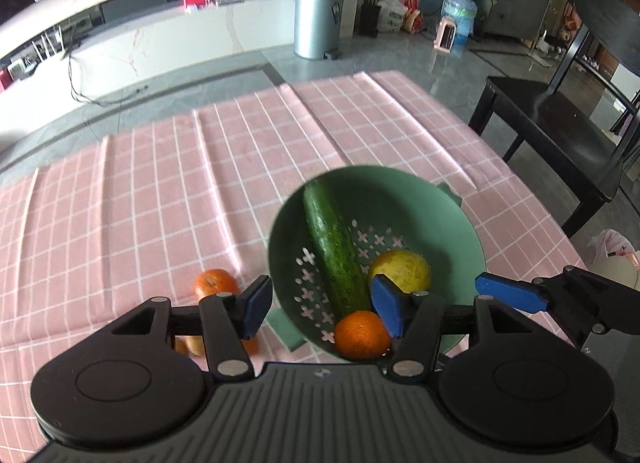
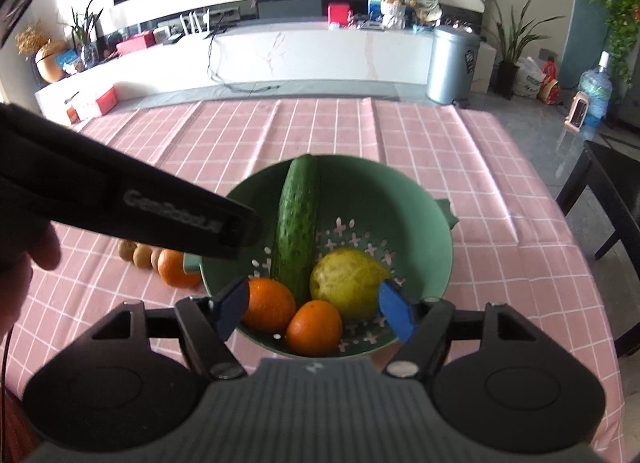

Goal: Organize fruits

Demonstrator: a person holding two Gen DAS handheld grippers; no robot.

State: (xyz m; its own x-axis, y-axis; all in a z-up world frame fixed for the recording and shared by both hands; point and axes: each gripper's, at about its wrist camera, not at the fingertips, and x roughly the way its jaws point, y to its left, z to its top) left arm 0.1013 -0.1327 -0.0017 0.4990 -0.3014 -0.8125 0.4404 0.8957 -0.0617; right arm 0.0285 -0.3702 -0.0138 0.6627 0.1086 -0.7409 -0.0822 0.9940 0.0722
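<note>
A green colander [image 1: 448,215] [image 2: 400,199] sits on the pink checked tablecloth. It holds a cucumber [image 1: 334,247] [image 2: 298,223], a yellow pear [image 1: 402,271] [image 2: 346,283] and two oranges [image 2: 270,305] [image 2: 314,327]; the left wrist view shows one orange [image 1: 362,335]. My left gripper [image 1: 320,309] is open and empty over the colander's near left rim. My right gripper [image 2: 314,313] is open and empty just above the oranges; its blue finger also shows in the left wrist view [image 1: 508,293]. Another orange [image 1: 216,283] [image 2: 174,269] lies on the cloth left of the colander.
Several small brown fruits [image 2: 138,253] lie in a row beside the loose orange. The left gripper's black body [image 2: 132,203] crosses the right wrist view. A black chair [image 1: 560,119] stands at the table's right side. Pink cloth [image 1: 160,183] stretches beyond.
</note>
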